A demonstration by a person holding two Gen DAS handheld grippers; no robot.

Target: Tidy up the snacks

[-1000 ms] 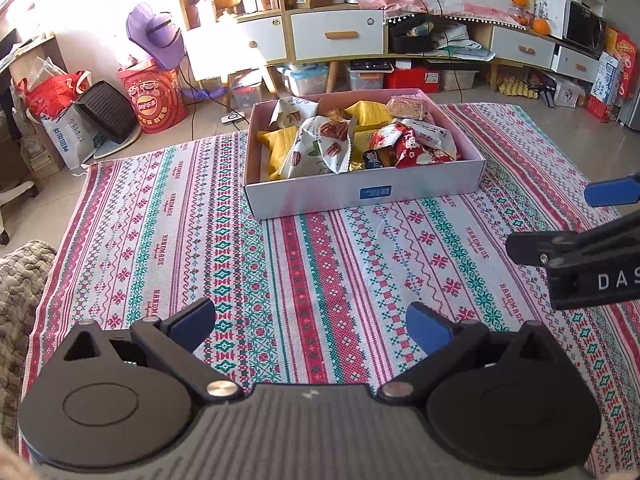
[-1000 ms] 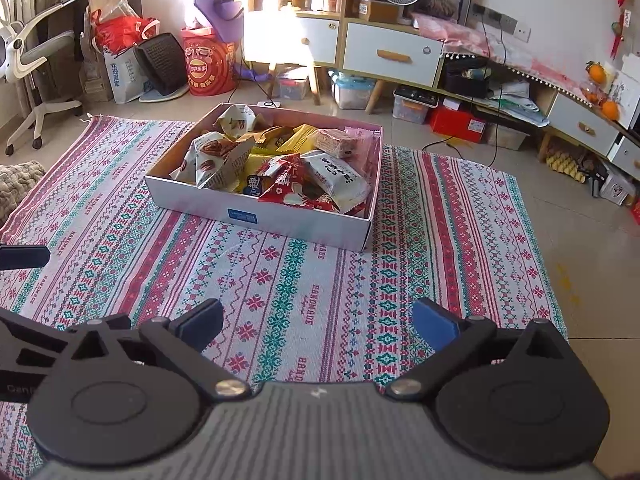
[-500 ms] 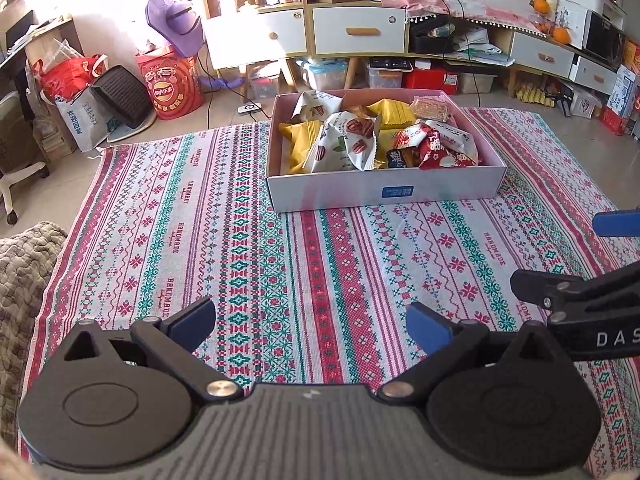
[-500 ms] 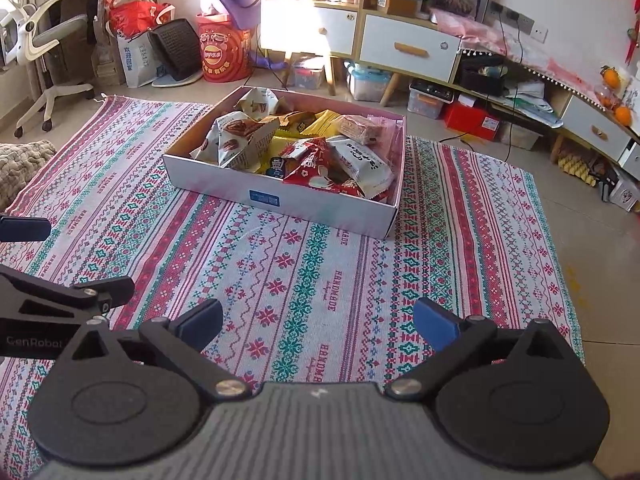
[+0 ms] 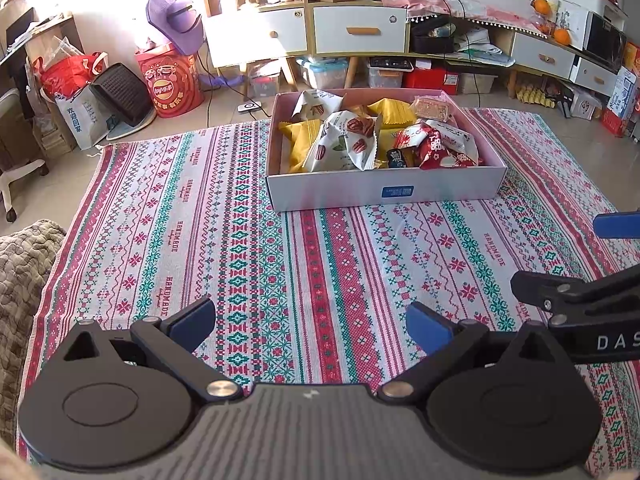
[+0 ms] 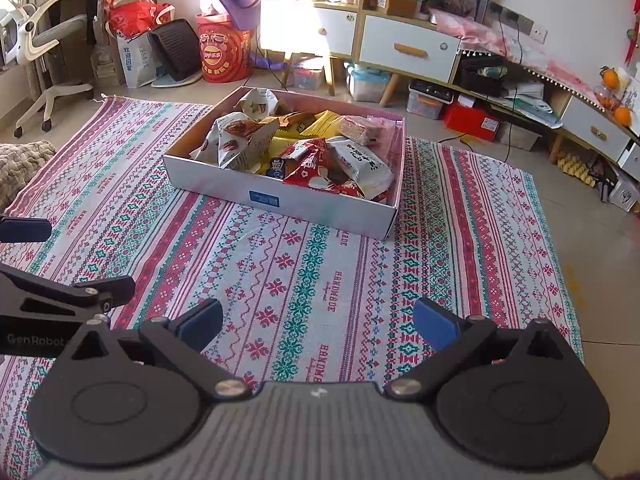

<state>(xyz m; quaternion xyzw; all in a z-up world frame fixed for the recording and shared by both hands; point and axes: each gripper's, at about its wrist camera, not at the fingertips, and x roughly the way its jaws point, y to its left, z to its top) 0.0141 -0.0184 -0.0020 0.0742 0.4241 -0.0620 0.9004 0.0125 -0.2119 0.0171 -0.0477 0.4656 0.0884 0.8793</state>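
Snacks (image 5: 384, 140) all piled in shallow box (image 5: 384, 190) on patterned rug (image 5: 240, 264), at 12 o'clock from left gripper (image 5: 310, 326), approx 11 o'clock from right gripper (image 6: 318, 322). Both pairs of fingers spread wide, holding nothing, w/ bare rug beneath. None loose on rug: fits either sorting yet to come or packing finished, can't tell which.

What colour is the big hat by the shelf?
The hat is purple. It shows best in the left wrist view, sitting above a red bag.
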